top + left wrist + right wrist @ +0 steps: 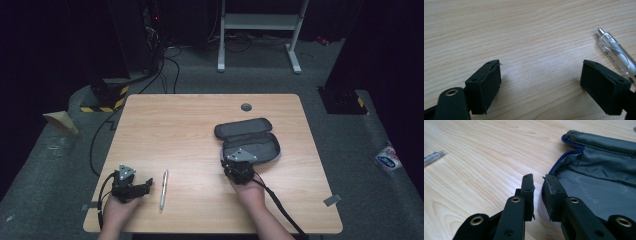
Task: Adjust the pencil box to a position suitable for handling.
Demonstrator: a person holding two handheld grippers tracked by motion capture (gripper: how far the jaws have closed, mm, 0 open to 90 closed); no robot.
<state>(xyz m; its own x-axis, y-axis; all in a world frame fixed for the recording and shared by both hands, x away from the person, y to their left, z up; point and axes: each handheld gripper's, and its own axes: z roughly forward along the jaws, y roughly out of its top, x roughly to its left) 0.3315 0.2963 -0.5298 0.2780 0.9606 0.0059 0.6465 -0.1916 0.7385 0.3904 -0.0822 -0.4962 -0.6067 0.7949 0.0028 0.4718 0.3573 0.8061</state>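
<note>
Left gripper (541,82) low over table (200,120), jaws spread wide, nothing between. Pen (616,53) just beyond its right-hand jaw, apart from it. Right gripper (539,187) at near edge of open grey pencil case (599,182), jaws nearly closed over blue zipper rim; whether rim is pinched, cannot tell.
</note>
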